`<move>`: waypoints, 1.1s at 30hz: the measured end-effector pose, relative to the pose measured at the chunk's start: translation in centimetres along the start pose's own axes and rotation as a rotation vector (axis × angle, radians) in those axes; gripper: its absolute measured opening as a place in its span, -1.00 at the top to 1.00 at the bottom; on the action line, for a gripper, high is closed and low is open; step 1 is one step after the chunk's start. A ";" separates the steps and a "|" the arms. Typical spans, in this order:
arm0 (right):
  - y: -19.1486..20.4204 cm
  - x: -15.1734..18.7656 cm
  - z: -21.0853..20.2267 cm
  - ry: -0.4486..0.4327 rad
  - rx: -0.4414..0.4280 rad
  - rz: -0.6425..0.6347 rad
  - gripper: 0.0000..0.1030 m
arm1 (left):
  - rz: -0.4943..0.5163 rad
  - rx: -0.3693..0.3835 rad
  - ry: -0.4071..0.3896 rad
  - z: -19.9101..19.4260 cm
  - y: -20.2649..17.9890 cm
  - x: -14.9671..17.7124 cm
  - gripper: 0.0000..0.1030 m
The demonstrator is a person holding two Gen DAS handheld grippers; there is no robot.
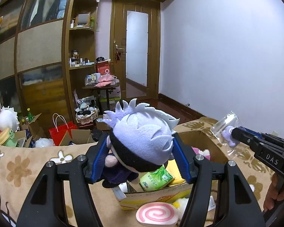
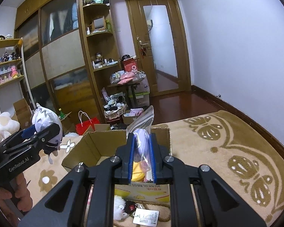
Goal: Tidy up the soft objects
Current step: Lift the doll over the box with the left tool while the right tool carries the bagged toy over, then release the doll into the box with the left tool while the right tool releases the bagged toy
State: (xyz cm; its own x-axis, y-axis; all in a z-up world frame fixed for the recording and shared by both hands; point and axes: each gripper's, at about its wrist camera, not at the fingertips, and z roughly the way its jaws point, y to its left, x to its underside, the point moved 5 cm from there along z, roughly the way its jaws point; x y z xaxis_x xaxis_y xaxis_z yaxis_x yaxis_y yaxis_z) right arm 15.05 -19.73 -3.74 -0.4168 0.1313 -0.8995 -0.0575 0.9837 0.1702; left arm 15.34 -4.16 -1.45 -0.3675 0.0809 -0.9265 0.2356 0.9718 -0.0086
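My left gripper [image 1: 140,141] is shut on a plush doll [image 1: 142,132] with pale spiky hair and a black blindfold, held above the near left corner of an open cardboard box [image 1: 202,134]. The doll also shows in the right wrist view [image 2: 45,121]. My right gripper [image 2: 141,138] is shut on a small lilac plush in a clear zip bag [image 2: 142,130], above the box [image 2: 96,141]; the bagged plush also shows in the left wrist view [image 1: 228,134]. Inside the box lie a green tissue pack [image 1: 155,178], a yellow soft item [image 1: 176,172] and a pink plush [image 1: 200,152].
The box stands on a beige flower-patterned blanket [image 2: 227,151]. A pink swirl cushion [image 1: 157,213] and a white fluffy keychain toy [image 2: 119,208] with a tag lie in front of it. Beyond the bed are cartons, a red bag [image 1: 61,132], shelves and a door.
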 end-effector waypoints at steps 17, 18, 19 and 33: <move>-0.3 1.9 3.7 0.066 -0.011 0.021 0.69 | -0.039 0.039 0.079 3.8 0.8 1.5 -0.25; -0.3 2.0 3.8 0.070 -0.013 0.021 0.69 | -0.038 0.041 0.083 4.0 0.9 1.6 -0.25; -0.3 2.1 4.0 0.074 -0.015 0.022 0.69 | -0.038 0.047 0.090 4.2 0.8 1.7 -0.25; 0.2 3.2 5.2 0.121 -0.070 0.039 0.68 | -0.005 0.054 0.194 5.8 -0.8 4.1 -0.36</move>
State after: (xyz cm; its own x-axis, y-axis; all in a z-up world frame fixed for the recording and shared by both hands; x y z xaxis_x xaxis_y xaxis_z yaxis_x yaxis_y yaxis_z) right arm 18.42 -18.52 -8.72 -0.5258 0.1498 -0.8373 -0.1003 0.9666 0.2359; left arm 18.84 -5.88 -7.38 -0.5338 0.1227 -0.8366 0.2798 0.9593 -0.0378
